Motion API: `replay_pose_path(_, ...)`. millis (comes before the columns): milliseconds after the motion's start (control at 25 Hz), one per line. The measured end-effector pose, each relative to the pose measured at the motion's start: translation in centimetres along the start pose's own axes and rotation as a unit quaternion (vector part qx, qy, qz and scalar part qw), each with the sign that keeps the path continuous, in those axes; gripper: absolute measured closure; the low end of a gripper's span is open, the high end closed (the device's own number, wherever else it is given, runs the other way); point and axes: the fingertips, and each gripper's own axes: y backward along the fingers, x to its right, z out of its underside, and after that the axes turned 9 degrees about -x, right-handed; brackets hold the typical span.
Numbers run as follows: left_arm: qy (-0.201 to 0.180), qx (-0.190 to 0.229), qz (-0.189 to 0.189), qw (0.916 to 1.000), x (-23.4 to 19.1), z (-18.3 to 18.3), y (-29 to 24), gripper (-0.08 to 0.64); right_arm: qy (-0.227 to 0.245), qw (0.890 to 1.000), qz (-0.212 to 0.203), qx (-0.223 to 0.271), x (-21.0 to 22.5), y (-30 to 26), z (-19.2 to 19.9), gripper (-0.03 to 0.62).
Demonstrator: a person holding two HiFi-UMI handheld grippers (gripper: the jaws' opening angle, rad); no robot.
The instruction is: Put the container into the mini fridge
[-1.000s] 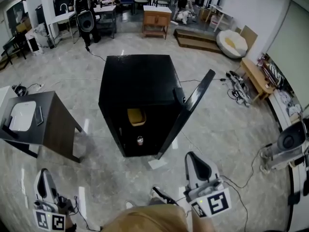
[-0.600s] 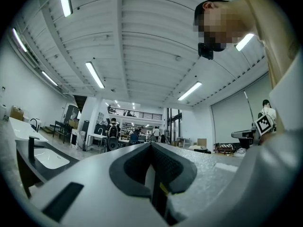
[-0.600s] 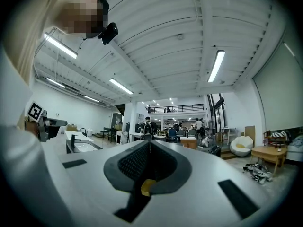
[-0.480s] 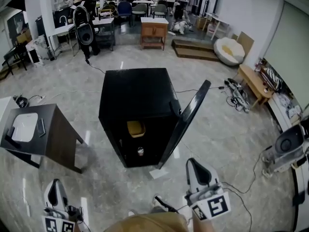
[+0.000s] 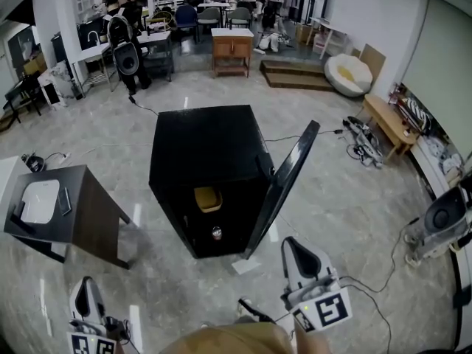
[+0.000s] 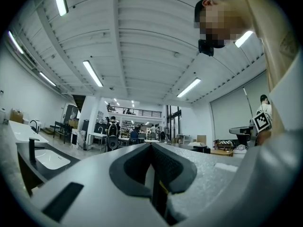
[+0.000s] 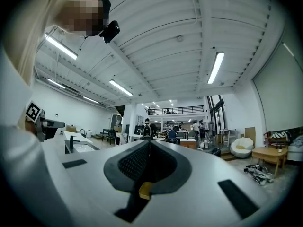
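Head view shows the yellow container on the upper shelf inside the black mini fridge, whose door stands open to the right. A small item sits on the shelf below it. Well apart from the fridge and low in view, the left gripper and the right gripper both have their jaws pressed together, with nothing between them.

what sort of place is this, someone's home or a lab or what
Probably a large open lab or workshop, not a home: the black mini fridge stands alone on the polished stone floor, loose cables trail across it, and desks with office chairs fill the back.
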Motion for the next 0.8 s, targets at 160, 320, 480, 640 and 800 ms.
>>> replay_pose_path(160, -0.004, -0.007, -0.002, 1.0000, 0.0, 0.1, 0.0, 0.558, -0.002, 1.000, 0.000, 0.002, 0.1, -0.1, 0.2, 0.589)
replay_pose_path(320, -0.008, -0.013, -0.005, 0.9999, 0.0, 0.2, -0.1, 0.558, 0.001, 1.000, -0.002, 0.007, 0.0, -0.1, -0.2, 0.589)
replay_pose_path(480, -0.011, -0.019, -0.008, 0.9997, 0.0, 0.3, -0.1, 0.558, 0.001, 1.000, -0.003, 0.001, -0.1, -0.1, 0.1, 0.589)
replay_pose_path(640, -0.015, -0.028, -0.011, 0.9994, 0.0, 0.4, -0.1, 0.558, 0.006, 1.000, -0.002, -0.012, -0.5, -0.3, 0.8, 0.589)
replay_pose_path(800, -0.028, -0.042, -0.011, 0.9987, 0.7, 0.8, -0.3, 0.558, 0.026, 1.000, -0.008, -0.016, -1.6, -0.8, 0.7, 0.589)
